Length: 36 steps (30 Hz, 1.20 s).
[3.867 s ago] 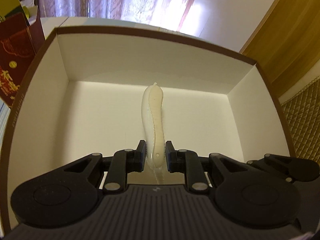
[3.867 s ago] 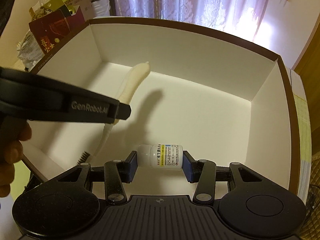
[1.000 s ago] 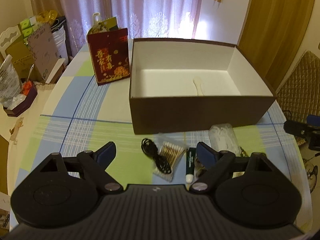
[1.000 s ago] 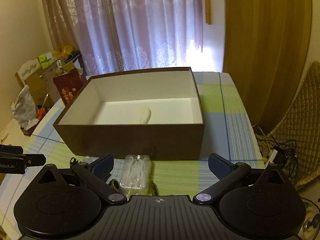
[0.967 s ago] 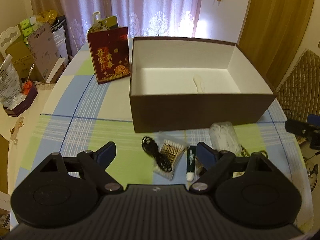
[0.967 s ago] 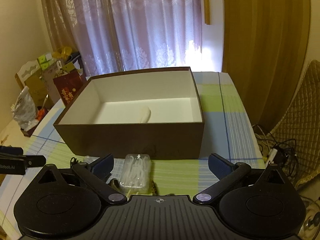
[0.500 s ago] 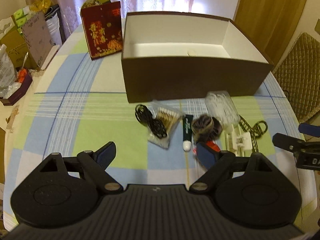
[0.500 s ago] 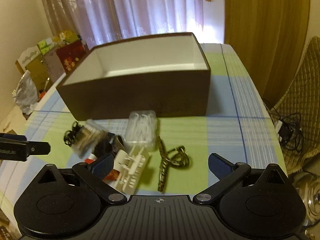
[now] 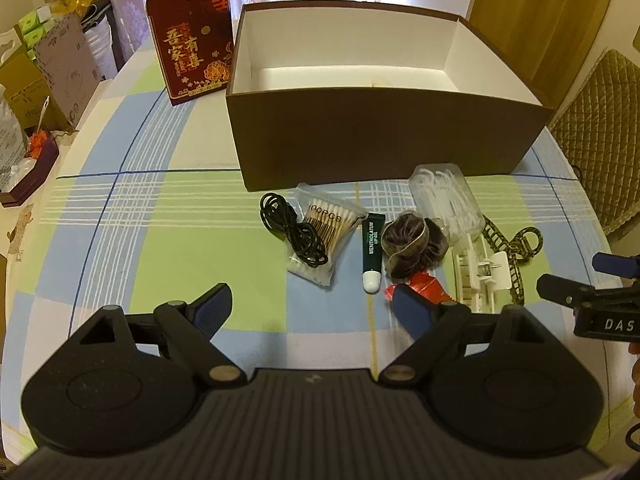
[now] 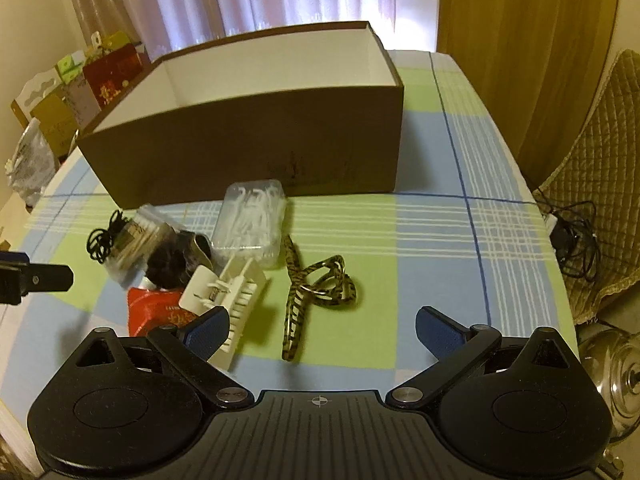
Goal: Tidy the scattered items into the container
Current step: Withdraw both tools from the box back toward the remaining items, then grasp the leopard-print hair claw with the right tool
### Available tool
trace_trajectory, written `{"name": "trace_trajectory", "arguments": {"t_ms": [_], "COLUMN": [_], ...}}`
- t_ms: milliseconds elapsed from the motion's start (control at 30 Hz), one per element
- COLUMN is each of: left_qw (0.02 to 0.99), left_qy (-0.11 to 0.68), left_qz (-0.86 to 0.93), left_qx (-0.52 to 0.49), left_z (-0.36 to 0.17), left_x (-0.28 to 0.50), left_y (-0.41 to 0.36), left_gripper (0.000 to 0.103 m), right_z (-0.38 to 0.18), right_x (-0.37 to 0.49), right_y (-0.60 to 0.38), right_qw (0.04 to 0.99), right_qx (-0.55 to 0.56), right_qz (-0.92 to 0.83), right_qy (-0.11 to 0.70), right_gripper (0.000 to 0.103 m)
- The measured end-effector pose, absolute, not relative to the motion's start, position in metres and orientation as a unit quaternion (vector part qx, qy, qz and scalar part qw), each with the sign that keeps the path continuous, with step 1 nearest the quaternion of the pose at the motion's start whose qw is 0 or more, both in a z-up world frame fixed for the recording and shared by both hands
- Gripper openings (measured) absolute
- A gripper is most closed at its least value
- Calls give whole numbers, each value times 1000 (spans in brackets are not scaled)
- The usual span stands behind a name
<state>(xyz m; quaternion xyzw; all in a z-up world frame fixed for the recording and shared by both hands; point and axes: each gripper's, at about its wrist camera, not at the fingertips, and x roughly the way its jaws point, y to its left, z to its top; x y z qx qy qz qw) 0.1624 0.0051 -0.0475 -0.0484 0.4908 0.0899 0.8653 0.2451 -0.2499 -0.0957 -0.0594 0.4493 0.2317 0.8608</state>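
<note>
Left claw [image 9: 310, 307] and right claw [image 10: 322, 325] both spread wide, empty, above the table [image 9: 168, 216]. Scattered items lie just before the brown box [image 9: 384, 136]: cable [image 9: 290, 229], cotton swabs [image 9: 326, 236], lip gel [image 9: 372, 250], hair clip [image 10: 310, 288].

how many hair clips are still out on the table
2: a white hair clip lying by the red packet, and a leopard-print hair clip just right of it, both in front of the brown box. More may hide under the pile.

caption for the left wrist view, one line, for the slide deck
Open left gripper above scattered toiletries, lip gel tube and cotton swabs among them, before the brown box.
</note>
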Motion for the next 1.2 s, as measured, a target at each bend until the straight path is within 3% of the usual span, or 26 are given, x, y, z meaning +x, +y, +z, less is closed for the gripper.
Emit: {"name": "trace_trajectory", "arguments": {"t_ms": [33,200,233,300,833,900,1100,1200], "left_qw": [864,861,861,859,852,853,857,858], "left_qy": [493,498,499,501,513,511,501,497], "left_qz": [90,91,91,91,95,97,104,102], "left_qx": [-48,-45,-45,-45,-47,-48,-63,-83], "left_z": [-49,-53,-54,-56,-71,-71,-70,-71], "left_x": [164,171,173,177,201,203,210,216], "left_y": [5,7,7,9,20,22,34,41], "left_gripper": [85,85,85,85,84,84,80,71], "right_z": [-98,-106,-107,-111,-131,-132,-131,-131], "right_x": [246,252,253,257,279,279,280,281], "right_y": [-249,-245,-244,-242,-229,-229,-230,-232], "right_qw": [858,852,851,847,849,851,854,854], "right_qx": [-61,-63,-65,-64,-73,-78,-82,-83], "right_qz": [235,237,239,242,230,230,225,221], "right_qy": [453,462,462,469,471,466,462,464], "right_gripper": [86,84,72,60,60,45,43,43]}}
